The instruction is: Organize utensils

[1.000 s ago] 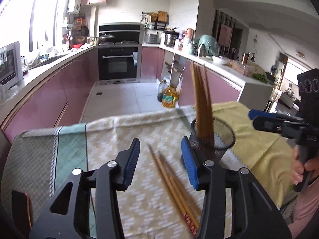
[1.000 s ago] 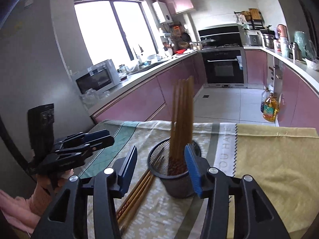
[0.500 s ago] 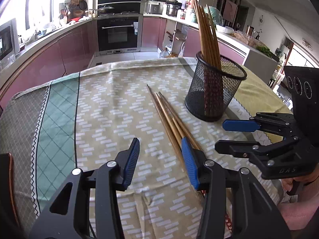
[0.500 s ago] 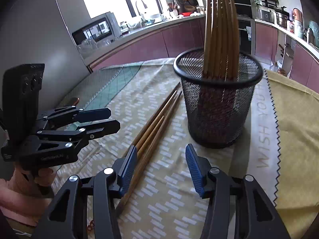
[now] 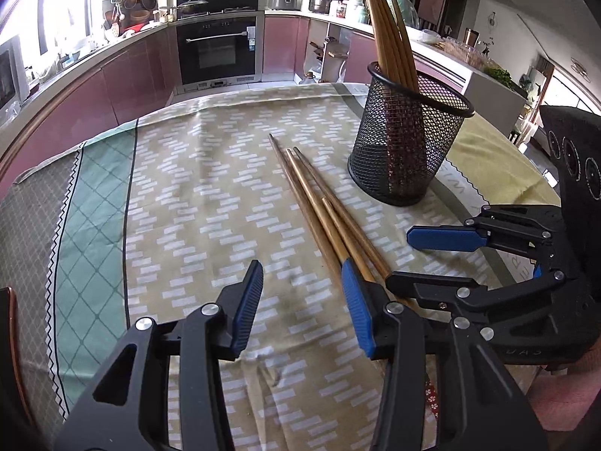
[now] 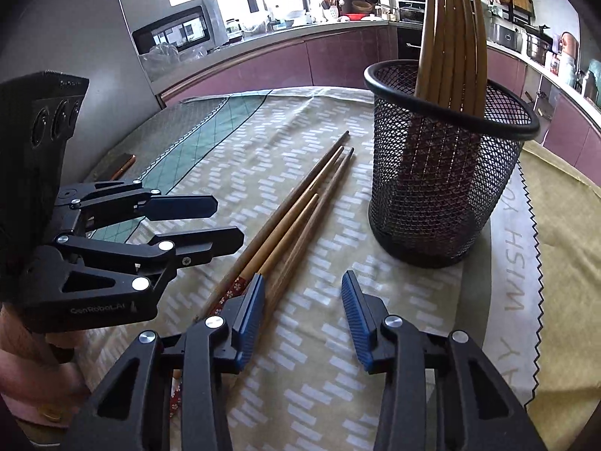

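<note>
Hovering low over a cloth-covered bench (image 5: 180,195), the left claw (image 5: 300,308) stands part open with nothing between its blue pads, a bundle of loose wooden chopsticks (image 5: 319,210) running from its right pad toward 12 o'clock. The right claw (image 6: 304,319), whose jaws have just been closing, is likewise part open and empty; in its own view the same chopsticks (image 6: 296,221) pass its left pad and point to 1 o'clock. A black mesh holder (image 6: 447,173), already stocked with upright chopsticks (image 6: 449,34), stands just beside the loose ones, at 1 o'clock from the right claw. The sticks look light, stiff and smooth, so they may well roll or slip; a pinch across the thicker, patterned ends nearest the claws seems the surest hold, taken square so the tips do not scissor apart.
</note>
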Motion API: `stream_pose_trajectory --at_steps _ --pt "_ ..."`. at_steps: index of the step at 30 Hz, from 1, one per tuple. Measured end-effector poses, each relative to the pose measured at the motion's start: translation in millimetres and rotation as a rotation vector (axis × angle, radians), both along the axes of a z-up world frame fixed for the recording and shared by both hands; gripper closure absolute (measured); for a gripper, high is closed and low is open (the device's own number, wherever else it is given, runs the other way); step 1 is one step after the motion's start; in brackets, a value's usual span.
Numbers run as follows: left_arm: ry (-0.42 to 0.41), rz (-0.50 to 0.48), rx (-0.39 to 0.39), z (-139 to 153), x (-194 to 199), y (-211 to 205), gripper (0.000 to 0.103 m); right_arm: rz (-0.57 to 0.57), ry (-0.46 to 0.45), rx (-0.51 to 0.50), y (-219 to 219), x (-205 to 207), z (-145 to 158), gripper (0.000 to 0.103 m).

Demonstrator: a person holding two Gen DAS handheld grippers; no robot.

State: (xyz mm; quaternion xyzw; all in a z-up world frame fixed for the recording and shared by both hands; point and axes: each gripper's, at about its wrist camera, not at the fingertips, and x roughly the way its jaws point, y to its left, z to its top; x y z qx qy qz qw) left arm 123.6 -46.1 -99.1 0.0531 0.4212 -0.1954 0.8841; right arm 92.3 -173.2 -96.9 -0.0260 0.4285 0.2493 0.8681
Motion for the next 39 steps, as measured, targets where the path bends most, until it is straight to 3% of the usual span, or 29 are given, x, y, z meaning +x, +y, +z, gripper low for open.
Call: stream_pose_trajectory --at_steps 4,27,31,35,39 --pt "0.008 -0.005 0.01 -4 4 -5 0.059 -0.002 0.0 -0.011 1 -2 1 0.071" --pt "0.008 -0.01 0.058 -6 16 -18 0.061 -0.024 0.02 0.008 -3 6 -1 0.072" --pt "0.013 -0.019 0.061 -8 17 -20 0.066 -0.025 0.019 0.005 -4 5 -1 0.074" --pt "0.024 -0.022 0.05 -9 16 -21 0.082 -0.024 0.02 0.003 -3 6 -1 0.077" --pt "0.037 -0.009 0.029 -9 14 -18 0.091 -0.021 0.028 0.017 -5 7 -1 0.083"
